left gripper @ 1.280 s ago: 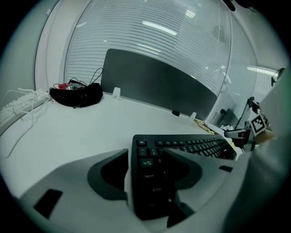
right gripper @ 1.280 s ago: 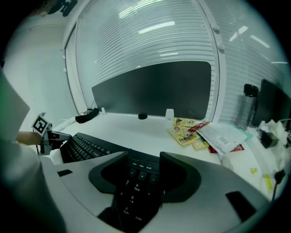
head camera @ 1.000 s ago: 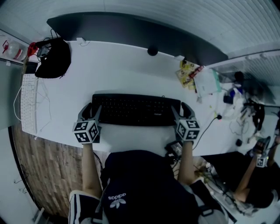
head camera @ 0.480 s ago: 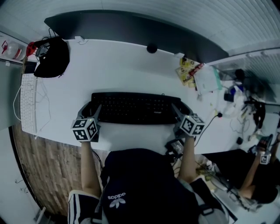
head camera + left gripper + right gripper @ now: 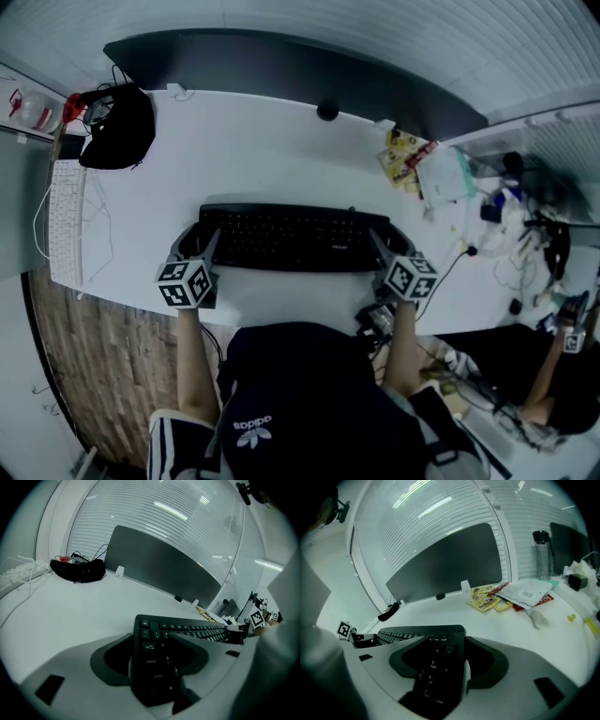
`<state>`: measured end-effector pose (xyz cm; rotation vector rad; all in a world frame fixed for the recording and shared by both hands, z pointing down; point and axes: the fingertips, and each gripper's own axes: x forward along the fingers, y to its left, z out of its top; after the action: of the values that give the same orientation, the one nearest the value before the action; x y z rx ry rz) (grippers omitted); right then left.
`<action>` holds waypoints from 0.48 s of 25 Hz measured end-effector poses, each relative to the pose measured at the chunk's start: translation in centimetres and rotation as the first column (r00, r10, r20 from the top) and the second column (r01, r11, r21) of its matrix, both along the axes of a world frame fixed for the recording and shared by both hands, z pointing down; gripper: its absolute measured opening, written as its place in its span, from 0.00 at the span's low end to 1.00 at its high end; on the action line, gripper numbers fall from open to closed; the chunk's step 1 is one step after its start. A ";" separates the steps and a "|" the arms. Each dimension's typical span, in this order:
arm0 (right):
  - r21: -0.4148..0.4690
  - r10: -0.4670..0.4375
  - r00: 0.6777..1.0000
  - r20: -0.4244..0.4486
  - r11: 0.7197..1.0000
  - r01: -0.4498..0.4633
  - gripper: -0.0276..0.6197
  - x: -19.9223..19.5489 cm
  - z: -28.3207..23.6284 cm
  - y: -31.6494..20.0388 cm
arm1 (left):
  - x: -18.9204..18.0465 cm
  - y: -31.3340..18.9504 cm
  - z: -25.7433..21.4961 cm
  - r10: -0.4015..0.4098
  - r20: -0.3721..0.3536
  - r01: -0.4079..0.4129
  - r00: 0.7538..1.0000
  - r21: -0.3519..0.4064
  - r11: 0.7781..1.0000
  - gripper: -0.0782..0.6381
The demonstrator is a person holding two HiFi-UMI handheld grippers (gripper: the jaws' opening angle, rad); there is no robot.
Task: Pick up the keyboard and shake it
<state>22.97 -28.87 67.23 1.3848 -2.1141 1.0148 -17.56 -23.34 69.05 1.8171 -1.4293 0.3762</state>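
The left gripper [image 5: 195,242] and right gripper [image 5: 382,244] are each clamped on one end of the keyboard [image 5: 292,237], mid-desk [image 5: 262,150], near the person. The grasp looks done; I can't tell if it's lifted, and the shaking remains.

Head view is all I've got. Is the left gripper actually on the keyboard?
Observer: Yes. The left gripper view shows the left gripper with its jaws closed on the keyboard at the Tab and Caps Lock end.
Operator: Right side?
Observer: The right gripper clamps the numpad end, with the Enter key between its jaws.
Operator: Anything tall nearby?
Observer: A clear bottle stands upright by the blinds, beyond the snack packets.
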 end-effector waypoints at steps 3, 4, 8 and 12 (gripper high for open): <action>0.041 -0.011 1.000 -0.003 0.999 0.011 0.40 0.1 -1.0 0.1 | 0.1 0.2 -0.5 0.002 -0.001 -0.002 1.000 0.028 1.000 0.41; 0.064 -0.017 1.000 -0.009 0.998 0.017 0.40 0.0 -1.6 0.0 | 0.1 0.3 -0.8 0.001 -0.003 -0.001 1.000 0.037 0.999 0.41; 0.163 -0.049 0.999 -0.021 0.985 0.052 0.40 -0.7 -4.2 -0.6 | -0.1 0.3 -1.8 0.000 -0.008 0.000 1.000 0.088 0.996 0.41; 0.256 -0.077 0.996 -0.038 0.963 0.084 0.40 -1.3 -7.2 -1.0 | -0.5 0.0 -3.3 -0.003 0.002 0.002 1.000 0.144 0.990 0.41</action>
<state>21.64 -29.83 60.05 1.4058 -2.3261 0.7034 -18.07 -23.31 65.73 1.9295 -1.4935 0.2805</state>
